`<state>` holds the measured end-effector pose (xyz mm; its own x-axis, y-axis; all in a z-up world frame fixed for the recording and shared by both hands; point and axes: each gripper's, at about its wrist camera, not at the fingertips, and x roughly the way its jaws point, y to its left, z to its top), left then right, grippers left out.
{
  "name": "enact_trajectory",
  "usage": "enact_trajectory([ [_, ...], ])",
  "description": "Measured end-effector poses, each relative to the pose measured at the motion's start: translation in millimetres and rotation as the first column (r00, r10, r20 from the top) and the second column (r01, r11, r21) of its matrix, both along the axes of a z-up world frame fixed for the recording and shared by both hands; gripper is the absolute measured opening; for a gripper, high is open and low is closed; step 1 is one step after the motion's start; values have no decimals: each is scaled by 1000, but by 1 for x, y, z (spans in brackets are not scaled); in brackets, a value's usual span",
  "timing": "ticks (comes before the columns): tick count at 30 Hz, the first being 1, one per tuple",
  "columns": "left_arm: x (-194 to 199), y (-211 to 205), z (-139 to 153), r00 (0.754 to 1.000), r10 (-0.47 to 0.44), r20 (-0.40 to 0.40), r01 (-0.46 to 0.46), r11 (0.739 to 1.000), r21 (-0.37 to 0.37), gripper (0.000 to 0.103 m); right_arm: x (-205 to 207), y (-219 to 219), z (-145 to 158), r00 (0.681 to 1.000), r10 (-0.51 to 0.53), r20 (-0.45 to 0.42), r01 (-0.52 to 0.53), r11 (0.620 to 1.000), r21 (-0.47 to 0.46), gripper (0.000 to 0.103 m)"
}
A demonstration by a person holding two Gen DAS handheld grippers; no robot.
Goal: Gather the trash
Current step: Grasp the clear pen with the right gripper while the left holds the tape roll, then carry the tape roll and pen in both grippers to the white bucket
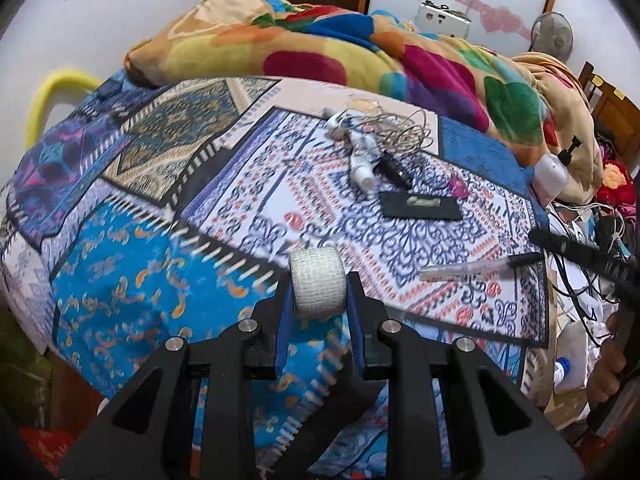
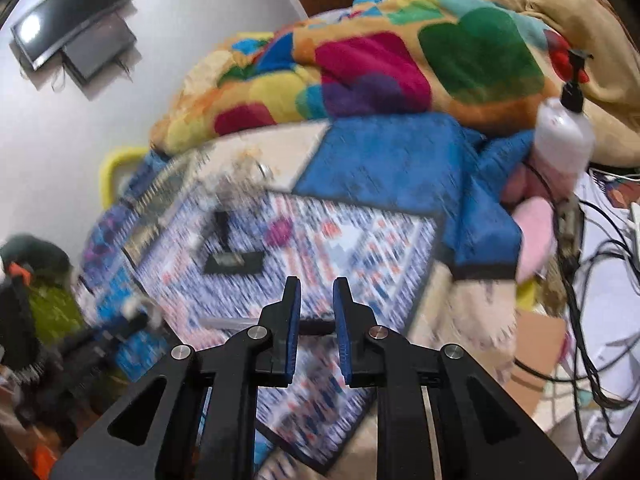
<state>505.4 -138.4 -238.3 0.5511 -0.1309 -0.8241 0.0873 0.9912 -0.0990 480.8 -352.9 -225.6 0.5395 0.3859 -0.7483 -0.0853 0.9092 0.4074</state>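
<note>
A bed fills most of the room in front of me, covered by a patchwork bedspread (image 1: 132, 280) in blue, white and patterned panels, with a bright multicoloured blanket (image 1: 320, 52) heaped along its far side. On the white-and-blue panel lies a flat black rectangular item (image 1: 420, 210), and just beyond it a tangle of white cables (image 1: 384, 130) mixed with small white tubes. Near the bed's right edge a clear pen-like tube with a dark cap (image 1: 476, 268) lies flat, and a white pump bottle (image 2: 564, 136) stands against the blanket. The left gripper (image 1: 318, 286) is held above the near side of the bed, clamped on a white gauze roll (image 1: 318, 282) pinched between its blue pads. The right gripper (image 2: 316, 284) hangs over the patterned panel, its view blurred, its jaws parted with nothing between them.
</note>
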Motion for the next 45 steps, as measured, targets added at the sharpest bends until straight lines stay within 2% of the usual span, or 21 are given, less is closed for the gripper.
enact_trajectory([
  [6, -14, 3, 2, 1000, -13, -4, 13, 1000, 1, 25, -18, 14, -9, 992, 120, -30, -122, 986, -111, 18],
  [10, -23, 4, 5, 1000, -26, -7, 26, 1000, 1, 25, -22, 25, 1, 980, 199, 12, -195, 968, -157, 47],
  [12, -28, 6, 7, 999, -32, -8, 32, 999, 5, 25, -23, 32, 4, 968, 248, 27, -240, 956, -170, 47],
  [16, -36, 13, 10, 999, -35, -13, 35, 999, 11, 25, -26, 52, -2, 942, 335, -7, -326, 912, -250, 47],
  [18, -40, 17, 12, 1000, -28, -12, 28, 1000, 11, 25, -28, 60, -7, 927, 374, -38, -370, 889, -272, 44],
  [21, -48, 26, 14, 1000, -13, -14, 13, 1000, 10, 25, -38, 72, -9, 907, 419, -46, -412, 860, -302, 30],
  [22, -51, 29, 14, 1000, -8, -14, 8, 1000, 9, 25, -40, 75, -9, 907, 420, -40, -409, 854, -322, 23],
  [25, -59, 36, 18, 1000, 5, -12, -5, 1000, 11, 25, -43, 82, -10, 909, 416, -39, -405, 854, -326, 13],
  [32, -83, 57, 37, 999, 30, 24, -30, 1000, 1, 25, -46, 96, -3, 934, 355, -28, -347, 887, -305, 12],
  [39, -112, 84, 63, 994, 73, 78, -73, 997, -12, 25, -64, 113, 37, 945, 324, 48, -301, 915, -268, 12],
  [45, -143, 117, 83, 984, 131, 122, -129, 991, -27, 25, -80, 144, 72, 933, 342, 112, -310, 922, -230, 12],
])
